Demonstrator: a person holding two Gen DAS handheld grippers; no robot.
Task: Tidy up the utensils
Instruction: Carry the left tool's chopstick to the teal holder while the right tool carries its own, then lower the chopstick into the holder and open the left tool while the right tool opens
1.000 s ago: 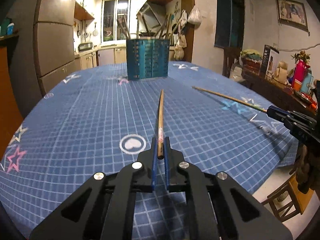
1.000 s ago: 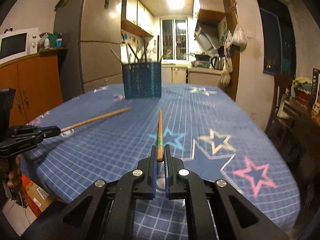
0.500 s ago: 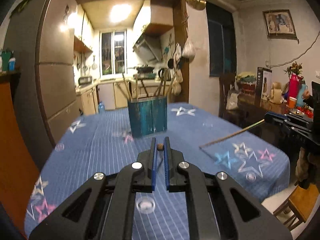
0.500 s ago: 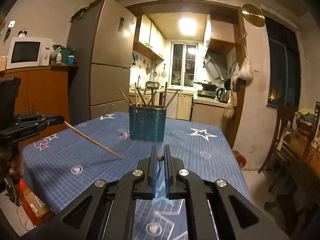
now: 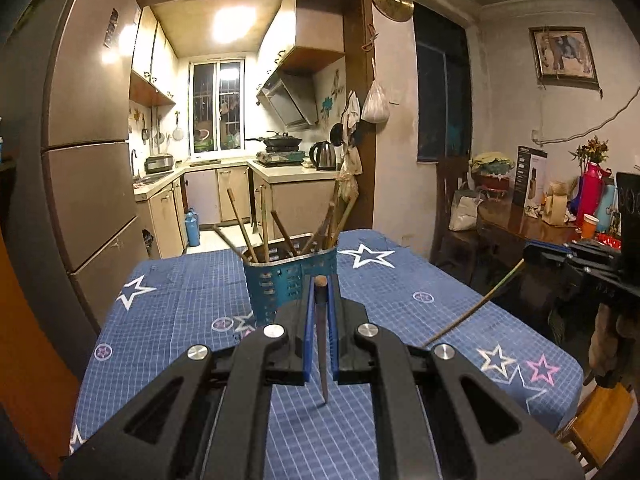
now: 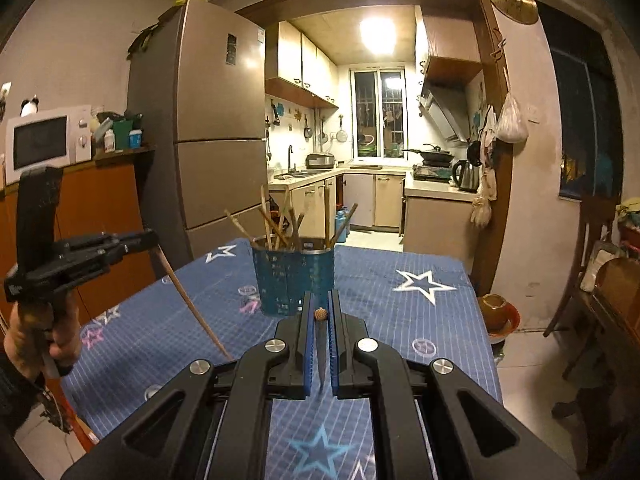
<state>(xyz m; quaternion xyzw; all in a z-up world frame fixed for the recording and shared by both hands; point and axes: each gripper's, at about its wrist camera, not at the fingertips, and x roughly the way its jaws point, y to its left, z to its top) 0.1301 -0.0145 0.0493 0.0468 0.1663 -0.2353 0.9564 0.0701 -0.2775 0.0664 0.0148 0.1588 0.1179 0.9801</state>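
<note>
The left tool (image 5: 320, 312) is clamped on a chopstick (image 5: 321, 344), its blue pads pressed against the wooden shaft from both sides. The blunt end of that chopstick sits at the fingertips and the thin point hangs down below the jaws, clear of the worktop (image 5: 180, 312) with its blue checked, star-printed cloth. Directly beyond the left tool's tips stands the teal perforated utensil holder (image 5: 280, 280), upright on the cloth, with several other chopsticks and long wooden handles leaning out of it in different directions.

The right tool (image 6: 320, 322) is likewise pinching a second chopstick (image 6: 321, 354), whose rounded end shows between the blue pads while the tapered end points downward under them. The same utensil holder (image 6: 294, 276) stands just ahead of this tool's tips, slightly to their left.

Each tool is visible from the other's camera: off to the right of the left tool, the right tool holds its chopstick slanting down toward the worktop edge; off to the left of the right tool, a hand (image 6: 44, 332) grips the left tool's handle, and its chopstick slants down over the cloth.
</note>
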